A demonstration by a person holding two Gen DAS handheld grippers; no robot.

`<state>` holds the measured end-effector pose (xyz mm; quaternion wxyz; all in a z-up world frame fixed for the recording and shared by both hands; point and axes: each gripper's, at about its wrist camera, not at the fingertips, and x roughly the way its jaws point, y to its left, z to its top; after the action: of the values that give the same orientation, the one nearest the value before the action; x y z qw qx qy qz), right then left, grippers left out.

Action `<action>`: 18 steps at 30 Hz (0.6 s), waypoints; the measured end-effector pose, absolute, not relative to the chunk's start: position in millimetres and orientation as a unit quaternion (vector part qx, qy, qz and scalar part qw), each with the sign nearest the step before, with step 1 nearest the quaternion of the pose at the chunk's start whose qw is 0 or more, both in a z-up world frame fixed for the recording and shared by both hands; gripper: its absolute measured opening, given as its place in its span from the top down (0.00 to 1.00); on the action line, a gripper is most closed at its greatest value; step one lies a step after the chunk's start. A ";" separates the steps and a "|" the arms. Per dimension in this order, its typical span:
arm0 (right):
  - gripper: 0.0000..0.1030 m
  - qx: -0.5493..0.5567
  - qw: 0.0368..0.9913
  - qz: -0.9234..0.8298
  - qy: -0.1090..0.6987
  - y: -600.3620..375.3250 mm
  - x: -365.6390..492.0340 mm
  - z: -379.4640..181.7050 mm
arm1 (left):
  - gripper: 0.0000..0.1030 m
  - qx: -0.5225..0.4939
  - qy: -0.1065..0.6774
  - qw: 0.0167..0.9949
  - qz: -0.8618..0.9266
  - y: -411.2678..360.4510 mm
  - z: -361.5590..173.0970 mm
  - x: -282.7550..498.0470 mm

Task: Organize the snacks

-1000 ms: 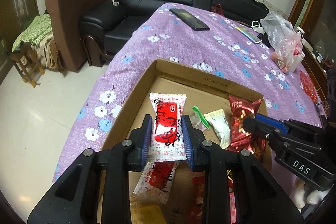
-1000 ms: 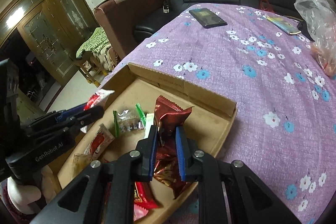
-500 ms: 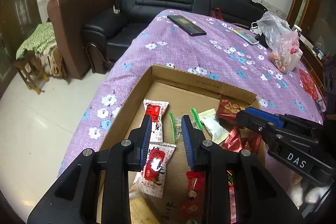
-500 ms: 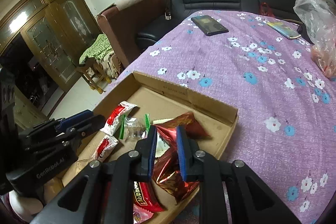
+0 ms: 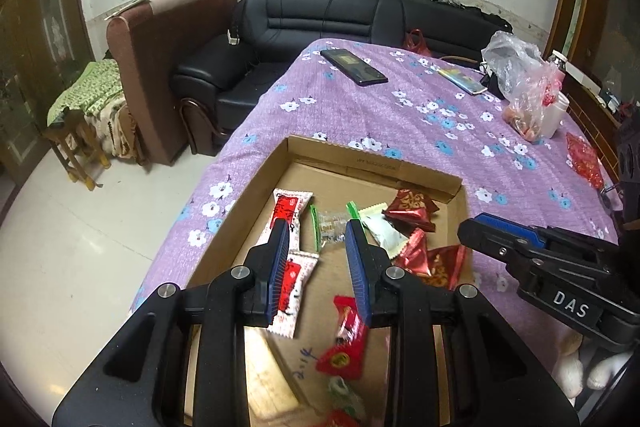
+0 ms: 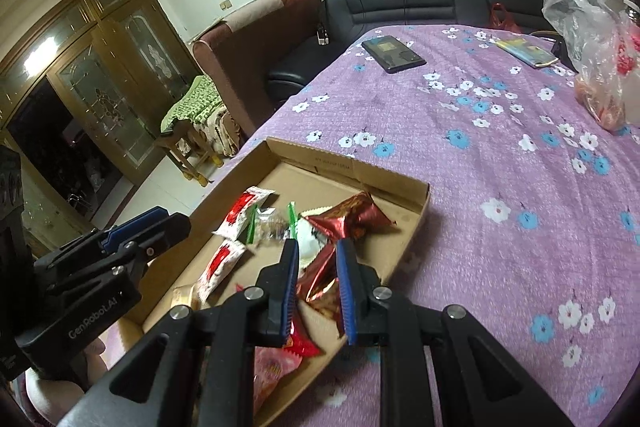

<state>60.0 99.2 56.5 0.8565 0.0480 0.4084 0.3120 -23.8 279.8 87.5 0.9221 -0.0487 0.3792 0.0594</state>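
A shallow cardboard box (image 5: pixel 360 157) lies on a purple flowered cloth (image 5: pixel 400 115) and holds several wrapped snacks. Among them are two red-and-white packets (image 5: pixel 286 213), a clear candy with green ends (image 5: pixel 330 223), a white packet (image 5: pixel 384 233) and dark red foil packets (image 5: pixel 412 205). My left gripper (image 5: pixel 316 227) hovers above the box's near left part, its jaws a little apart with nothing between them. My right gripper (image 6: pixel 318 245) hovers over the red foil packets (image 6: pixel 352 215), jaws narrowly apart and empty. Each gripper also shows in the other's view: the right gripper (image 5: pixel 472 227) and the left gripper (image 6: pixel 176 223).
A black phone (image 5: pixel 354 67), a second phone (image 5: pixel 460 81) and a plastic bag of food (image 5: pixel 524 95) lie farther back on the cloth. A red packet (image 5: pixel 584 159) sits at the right edge. A black sofa (image 5: pixel 340 19) stands behind, and a wooden stool (image 5: pixel 74 151) at the left.
Both grippers have drawn back and up from the box. The dark red packet that stood up between the right jaws now lies flat among the other snacks.
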 end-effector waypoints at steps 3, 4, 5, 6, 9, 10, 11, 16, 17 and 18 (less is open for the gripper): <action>0.73 0.049 0.859 0.313 0.402 91.4 49.2 61.1 | 0.73 -0.048 0.373 0.925 0.061 273.5 91.5 -33.9; 0.70 0.048 0.861 0.313 0.398 88.5 44.8 62.5 | 0.73 -0.047 0.372 0.925 0.061 271.7 92.9 -37.1; 0.69 0.048 0.863 0.312 0.395 85.3 40.5 63.7 | 0.73 -0.047 0.371 0.925 0.061 269.6 94.1 -40.7; 0.66 0.049 0.864 0.312 0.393 82.2 36.9 64.4 | 0.68 -0.048 0.370 0.925 0.064 267.3 95.3 -44.5; 0.63 0.052 0.865 0.312 0.388 72.0 24.4 65.8 | 0.55 -0.049 0.361 0.929 0.065 260.3 99.0 -56.6; 0.63 0.053 0.865 0.313 0.388 68.6 20.3 65.7 | 0.54 -0.049 0.358 0.930 0.065 257.5 100.2 -60.7; 0.63 0.053 0.865 0.313 0.388 65.0 16.3 65.3 | 0.54 -0.049 0.355 0.931 0.065 253.4 101.2 -65.7; 0.62 0.059 0.867 0.306 0.388 44.0 -0.3 60.2 | 0.54 -0.060 0.358 0.930 0.060 236.5 99.0 -81.6; 0.62 0.060 0.868 0.303 0.389 39.3 -3.3 58.6 | 0.54 -0.062 0.359 0.930 0.060 232.6 98.1 -84.7; 0.62 0.062 0.868 0.301 0.391 35.1 -5.8 57.3 | 0.54 -0.064 0.359 0.929 0.059 228.1 96.8 -88.5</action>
<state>-5.8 35.1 57.3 0.8677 0.0625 0.3905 0.3010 -88.5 228.1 96.8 0.9291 -0.0637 0.3594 0.0592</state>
